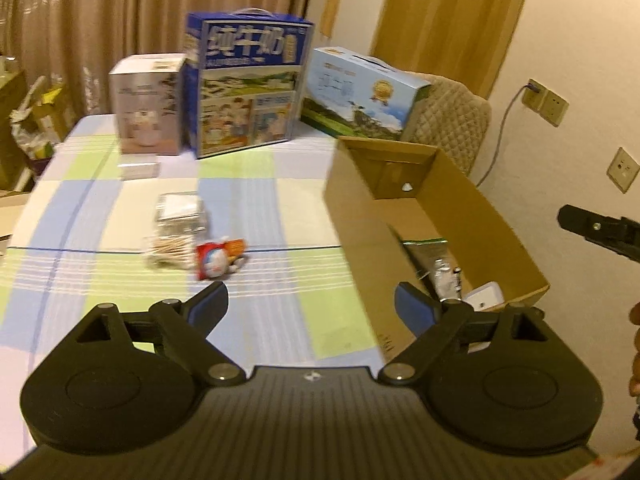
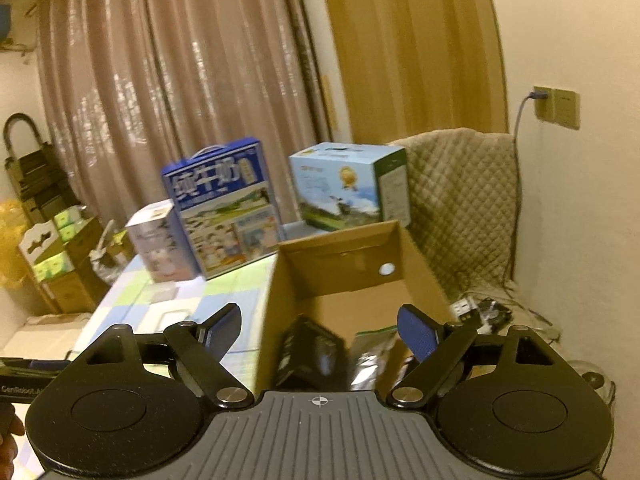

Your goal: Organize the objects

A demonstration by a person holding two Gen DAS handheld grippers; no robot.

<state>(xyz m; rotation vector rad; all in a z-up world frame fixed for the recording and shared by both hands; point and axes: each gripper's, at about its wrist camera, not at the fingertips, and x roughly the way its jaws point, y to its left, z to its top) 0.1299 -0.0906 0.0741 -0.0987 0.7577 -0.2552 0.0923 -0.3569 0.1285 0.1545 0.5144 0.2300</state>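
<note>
An open cardboard box [image 1: 360,216] stands on the right of the checked tablecloth [image 1: 260,312]; it also shows in the right wrist view [image 2: 272,320]. Inside lie a black packet [image 2: 308,356], a silver foil bag [image 2: 372,354] and a white item [image 1: 486,298]. On the cloth lie a small red and blue Doraemon packet [image 1: 218,258], a pack of cotton swabs [image 1: 168,252] and a clear plastic box [image 1: 180,210]. My left gripper [image 1: 310,306] is open and empty above the cloth, near the Doraemon packet. My right gripper [image 2: 318,328] is open and empty above the box.
At the table's back stand a white carton [image 1: 148,108], a tall blue milk carton [image 1: 246,84] and a light blue carton [image 1: 360,92]. A quilted chair [image 2: 464,208] sits right of the table. Curtains hang behind. Stacked boxes [image 2: 52,256] stand far left.
</note>
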